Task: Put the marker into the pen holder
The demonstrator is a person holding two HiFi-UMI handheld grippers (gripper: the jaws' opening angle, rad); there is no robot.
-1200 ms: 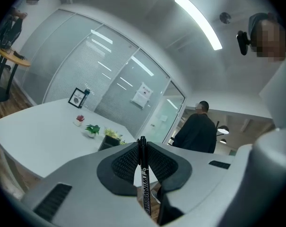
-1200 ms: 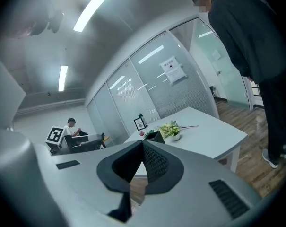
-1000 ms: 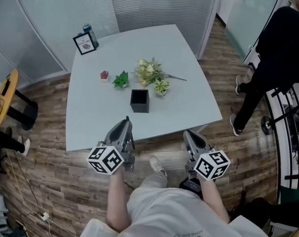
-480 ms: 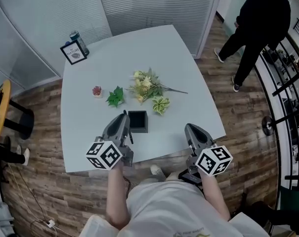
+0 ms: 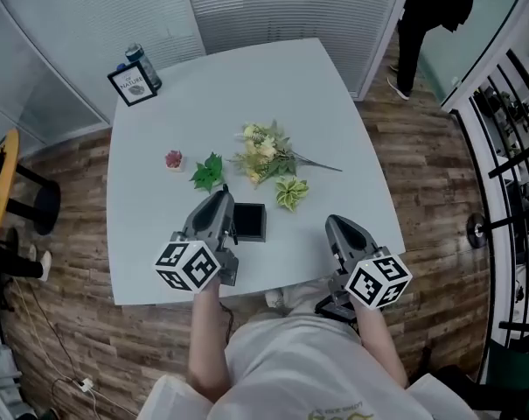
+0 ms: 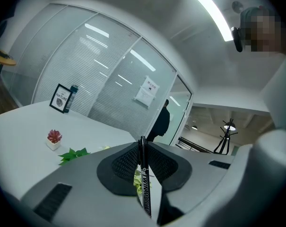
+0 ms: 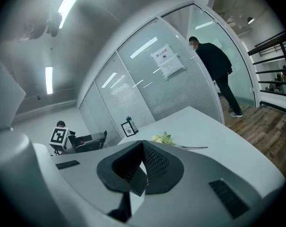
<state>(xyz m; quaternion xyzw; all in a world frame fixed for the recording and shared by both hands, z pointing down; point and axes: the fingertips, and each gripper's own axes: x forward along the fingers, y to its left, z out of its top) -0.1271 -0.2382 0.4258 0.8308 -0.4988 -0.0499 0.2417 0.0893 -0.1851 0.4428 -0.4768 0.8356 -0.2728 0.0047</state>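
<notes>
The black square pen holder (image 5: pixel 249 221) stands open-topped near the front edge of the white table (image 5: pixel 159 138). My left gripper (image 5: pixel 220 201) hangs just to its left, shut on a black marker (image 6: pixel 143 183) that stands upright between the pads and pokes out above the tips. In the left gripper view the left gripper (image 6: pixel 143 143) points over the table toward the plants. My right gripper (image 5: pixel 336 227) is over the table's front edge, right of the holder. Seen in its own view, the right gripper (image 7: pixel 143 143) has its jaws together with nothing held.
A bunch of pale flowers (image 5: pixel 266 151), a green sprig (image 5: pixel 209 171) and a tiny red potted plant (image 5: pixel 173 159) lie behind the holder. A framed sign (image 5: pixel 131 84) and a can (image 5: pixel 143 64) stand at the far left corner. A person in black (image 5: pixel 430 7) walks at the back right.
Both grippers have moved forward over the table; the left one with the marker has come up beside the pen holder. The person in black has walked farther away.
</notes>
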